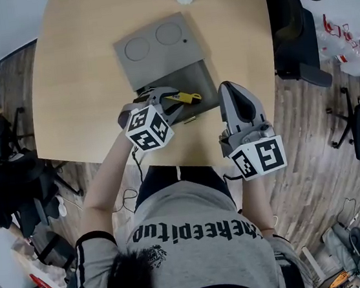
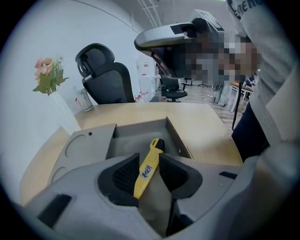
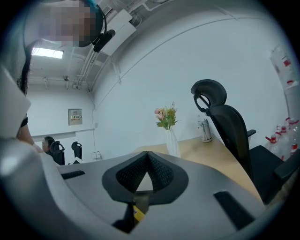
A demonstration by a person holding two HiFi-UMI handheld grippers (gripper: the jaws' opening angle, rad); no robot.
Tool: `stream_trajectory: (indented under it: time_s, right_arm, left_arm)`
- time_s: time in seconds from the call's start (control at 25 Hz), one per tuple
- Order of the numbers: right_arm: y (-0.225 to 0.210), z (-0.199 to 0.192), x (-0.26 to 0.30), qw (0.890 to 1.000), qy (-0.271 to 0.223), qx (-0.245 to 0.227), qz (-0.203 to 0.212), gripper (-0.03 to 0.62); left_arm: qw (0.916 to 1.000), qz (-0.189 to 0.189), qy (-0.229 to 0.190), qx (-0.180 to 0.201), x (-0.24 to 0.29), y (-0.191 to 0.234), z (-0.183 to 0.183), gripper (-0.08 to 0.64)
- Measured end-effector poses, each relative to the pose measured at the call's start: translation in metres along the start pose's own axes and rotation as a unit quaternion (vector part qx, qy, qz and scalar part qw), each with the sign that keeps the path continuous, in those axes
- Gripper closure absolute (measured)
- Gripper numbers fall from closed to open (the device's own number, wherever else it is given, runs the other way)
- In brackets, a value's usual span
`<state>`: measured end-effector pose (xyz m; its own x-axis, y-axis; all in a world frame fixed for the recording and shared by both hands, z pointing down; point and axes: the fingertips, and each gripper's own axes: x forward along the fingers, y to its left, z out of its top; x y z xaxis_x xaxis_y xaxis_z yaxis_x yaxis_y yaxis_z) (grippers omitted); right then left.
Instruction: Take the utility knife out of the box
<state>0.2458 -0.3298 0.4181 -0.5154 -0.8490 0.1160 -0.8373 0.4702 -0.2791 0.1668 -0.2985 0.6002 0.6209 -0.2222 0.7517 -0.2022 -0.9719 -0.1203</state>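
Lying in the tray of the open grey box (image 1: 193, 80), the yellow utility knife (image 1: 188, 97) is found near the table's (image 1: 82, 87) front edge, with the box's lid (image 1: 158, 45) folded back flat behind it. In the head view the left gripper (image 1: 175, 100) is tipped down into the tray, and the knife's near end is covered by it. What is hidden there is supplied by the left gripper view: the jaws of the left gripper (image 2: 149, 157) are spread, and the knife (image 2: 146, 172) is seen lengthwise in the gap between the black pads (image 2: 123, 174), resting on the box floor and not clamped. The box's far wall (image 2: 140, 127) is also shown only from this low angle.

The right gripper (image 1: 227, 90) is held beside the box over the table edge, well clear of the knife. Its state cannot be judged from above; in the right gripper view the tips of the right gripper (image 3: 147, 153) are closed against each other with nothing caught between them. The flowers (image 3: 166, 117) and an office chair (image 3: 225, 126) are shown beyond.
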Motion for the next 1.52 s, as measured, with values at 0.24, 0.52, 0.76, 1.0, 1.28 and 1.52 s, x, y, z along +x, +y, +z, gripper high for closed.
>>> stream_trajectory:
  time_s: [0.24, 0.52, 0.76, 1.0, 1.28, 1.52]
  right_arm:
    - [-0.003, 0.000, 0.000, 1.000, 0.000, 0.002, 0.002, 0.586]
    - [-0.007, 0.001, 0.000, 1.000, 0.000, 0.004, 0.001, 0.586]
    - [-0.009, 0.000, 0.003, 1.000, 0.002, 0.006, 0.003, 0.586]
    - [-0.010, -0.002, 0.004, 1.000, 0.004, 0.006, 0.003, 0.586]
    - [-0.006, -0.002, 0.001, 1.000, 0.003, 0.005, 0.004, 0.586]
    - [-0.001, 0.000, -0.001, 1.000, 0.000, 0.001, 0.002, 0.586]
  left_arm:
    - [0.9984, -0.024, 0.036, 0.036, 0.011, -0.001, -0.005, 0.413]
    - [0.9946, -0.049, 0.072, 0.056, 0.024, -0.006, -0.011, 0.403]
    - [0.9924, -0.059, 0.092, 0.055, 0.033, -0.007, -0.018, 0.400]
    - [0.9933, -0.070, 0.089, 0.021, 0.035, -0.004, -0.021, 0.399]
    - [0.9938, -0.046, 0.097, 0.030, 0.034, -0.008, -0.021, 0.422]
    - [0.9961, -0.017, 0.086, 0.013, 0.029, -0.006, -0.019, 0.431]
